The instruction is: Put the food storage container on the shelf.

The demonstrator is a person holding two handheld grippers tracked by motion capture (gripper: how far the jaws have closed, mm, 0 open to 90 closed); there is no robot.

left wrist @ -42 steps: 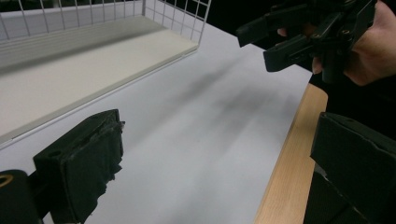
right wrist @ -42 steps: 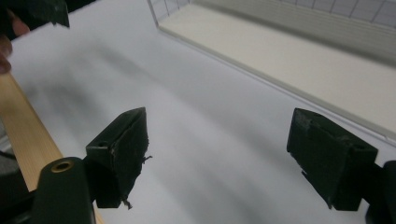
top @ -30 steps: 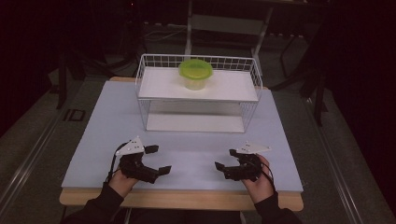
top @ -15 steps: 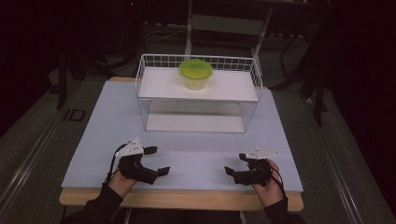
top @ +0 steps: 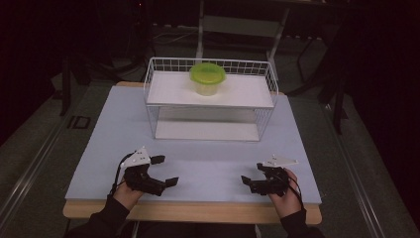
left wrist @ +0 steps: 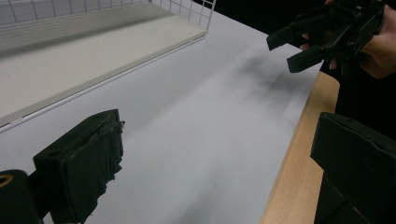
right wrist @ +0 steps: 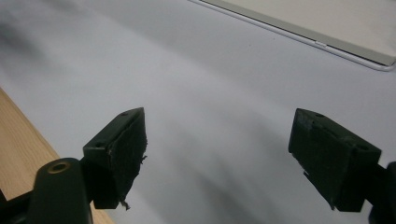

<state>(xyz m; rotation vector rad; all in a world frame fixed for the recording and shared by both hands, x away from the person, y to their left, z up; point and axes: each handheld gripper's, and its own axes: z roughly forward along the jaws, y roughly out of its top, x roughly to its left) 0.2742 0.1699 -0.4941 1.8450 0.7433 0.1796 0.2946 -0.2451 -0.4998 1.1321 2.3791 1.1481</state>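
Both tools idle at the near edge of the pale grey-blue table mat point(top: 208, 168), nothing gripped. Left gripper point(top: 166, 171) has jaws spread wide, pointing inward toward the other hand. Right gripper point(top: 246, 182) also spread, jaws aimed inward; in the right gripper view its two black pads point(right wrist: 122, 149) stand well apart over bare mat.

The likely target is the lime-green lidded round plastic tub point(top: 207, 78). It sits upright on the top shelf of the white wire rack point(top: 148, 106), well ahead of both grippers and above them, slightly nearer the right gripper's side than the left's. No contact yet.

Judged step: the reach to the tub has not begun. To do it well:
- lift first, then go forward, so the jaws clear the rack's raised wire rim
- come at the tub from the front or above, jaws kept wide enough for the lid
- close on the body under the lid lip, not on the lid alone, which could pop off
- keep the tub level
- the other gripper could steady the rack if it shifts.
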